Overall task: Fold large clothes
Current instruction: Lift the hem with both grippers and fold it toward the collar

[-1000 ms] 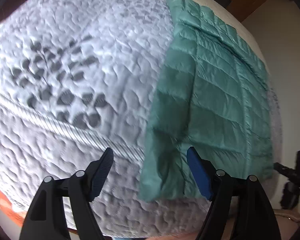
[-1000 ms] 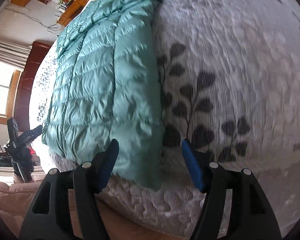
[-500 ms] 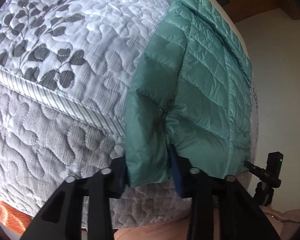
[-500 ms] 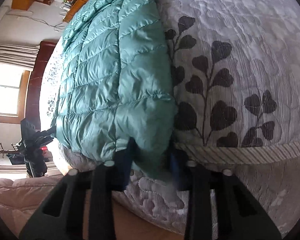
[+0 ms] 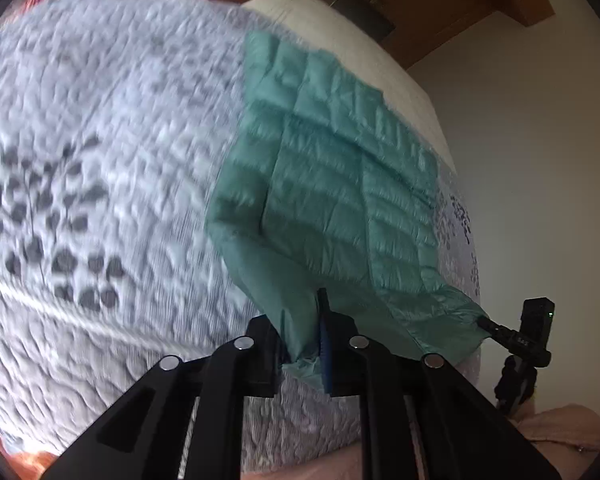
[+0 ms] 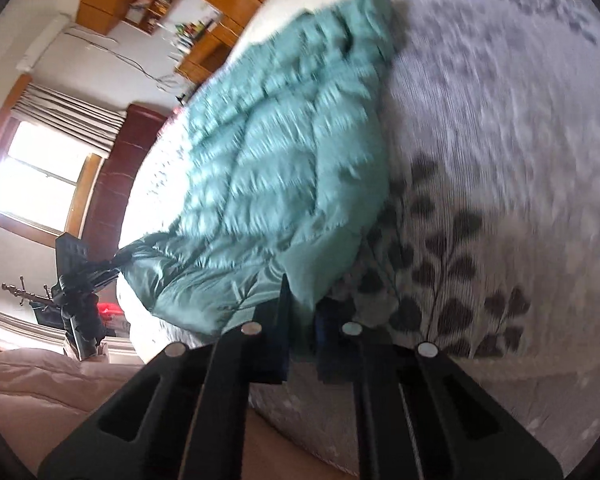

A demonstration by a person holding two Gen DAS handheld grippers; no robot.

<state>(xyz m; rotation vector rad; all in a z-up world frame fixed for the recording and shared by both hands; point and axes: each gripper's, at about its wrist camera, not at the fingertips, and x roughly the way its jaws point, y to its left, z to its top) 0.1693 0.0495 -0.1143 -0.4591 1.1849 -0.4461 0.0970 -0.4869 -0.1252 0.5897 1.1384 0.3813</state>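
Our left gripper (image 5: 305, 334) has just squeezed shut on one near corner of the green puffy jacket (image 5: 332, 184). Our right gripper (image 6: 300, 320) has just pinched the other corner. We see the jacket lying on the leafy bedspread (image 5: 80, 184), near edge lifted. No words show anywhere.

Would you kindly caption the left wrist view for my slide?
Left gripper clamped on the near hem of a teal quilted jacket lying on a leaf-patterned bedspread.
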